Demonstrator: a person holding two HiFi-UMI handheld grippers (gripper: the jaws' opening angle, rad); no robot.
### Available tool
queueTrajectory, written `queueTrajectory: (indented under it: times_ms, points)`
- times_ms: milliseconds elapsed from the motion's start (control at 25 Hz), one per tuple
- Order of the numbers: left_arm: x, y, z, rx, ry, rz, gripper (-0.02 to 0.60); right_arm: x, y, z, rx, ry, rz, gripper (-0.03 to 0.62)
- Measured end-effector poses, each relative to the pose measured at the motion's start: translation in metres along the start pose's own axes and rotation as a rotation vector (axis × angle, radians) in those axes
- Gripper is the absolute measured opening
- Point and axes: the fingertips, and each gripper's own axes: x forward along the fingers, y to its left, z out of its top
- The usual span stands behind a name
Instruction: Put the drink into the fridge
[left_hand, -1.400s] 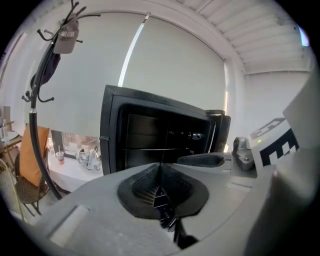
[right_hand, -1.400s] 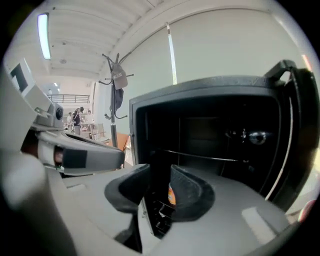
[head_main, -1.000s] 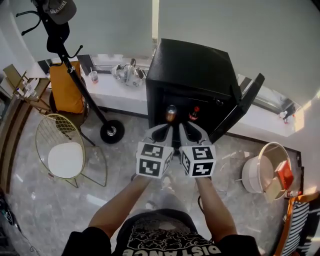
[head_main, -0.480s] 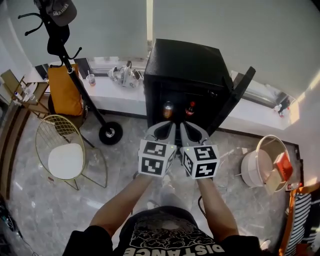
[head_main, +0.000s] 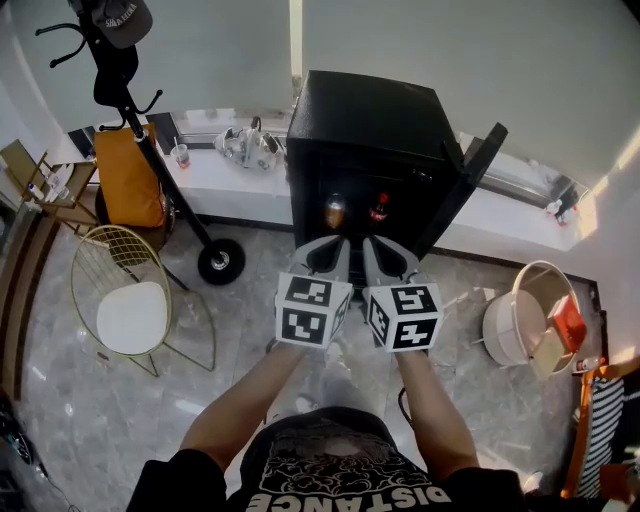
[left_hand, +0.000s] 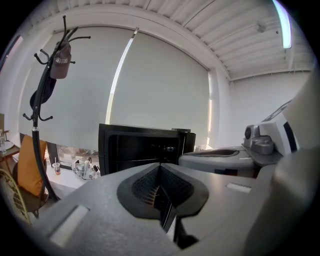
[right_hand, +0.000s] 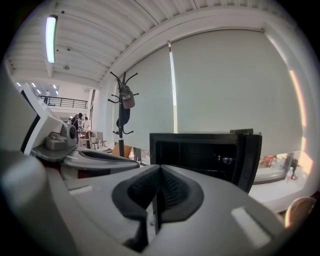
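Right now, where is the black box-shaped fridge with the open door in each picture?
Head view: black fridge, top centre.
Left gripper view: fridge in the middle, slightly left.
Right gripper view: fridge in the middle, slightly right.
Shared landmark: black coat stand with a cap, left of the fridge in every view.

"DISTANCE" in white on black shirt (head_main: 345, 488), cap (head_main: 119, 18) lettering unreadable

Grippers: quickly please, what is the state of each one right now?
Grey left gripper: closed, holding nothing.
Grey right gripper: closed, holding nothing.
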Motion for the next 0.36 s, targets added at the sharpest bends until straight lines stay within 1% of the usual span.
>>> queueTrajectory:
  times_ms: [360]
  points:
    - [-0.0070,-0.0016,-0.0040,0.000,0.001,-0.001,0.005,-0.0068,0.0021,-0.0015,0.021,-0.017,-0.014,0.001]
